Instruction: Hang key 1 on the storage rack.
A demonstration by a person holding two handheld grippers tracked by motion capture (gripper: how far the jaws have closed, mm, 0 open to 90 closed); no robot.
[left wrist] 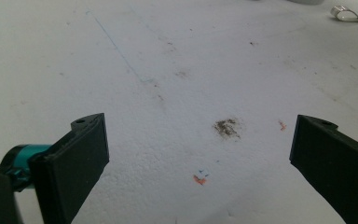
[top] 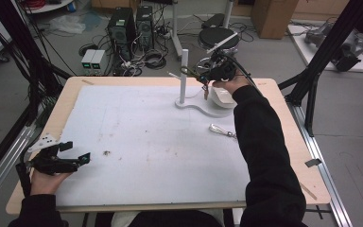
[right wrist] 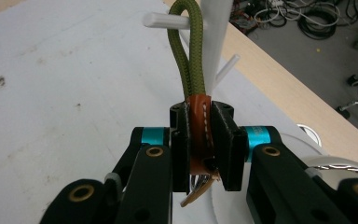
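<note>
A: Up at one o'clock on the table (top: 123, 189), the right gripper (right wrist: 200, 140) has its jaws pinched tight on the brown leather tab (right wrist: 198, 126) of a keychain, olive cord loop (right wrist: 189, 51) slung over a white peg (right wrist: 161, 19) of the stand (top: 184, 75).

B: And the left gripper (top: 78, 160)?

A: Parked down at eight o'clock, jaws spread wide, nothing between them, just stained white mat (left wrist: 177, 70) below.

B: How will that keychain handle?

A: Light, I'd judge. The cord looks soft and floppy, so it will sag and swing; the stitched leather is the firm bit, and that's the place to hold. Metal hardware seems to dangle under the tab.

B: Anything else out there?

A: A second metal clip (top: 220, 130) lies at three o'clock, well apart from the stand's base.
</note>
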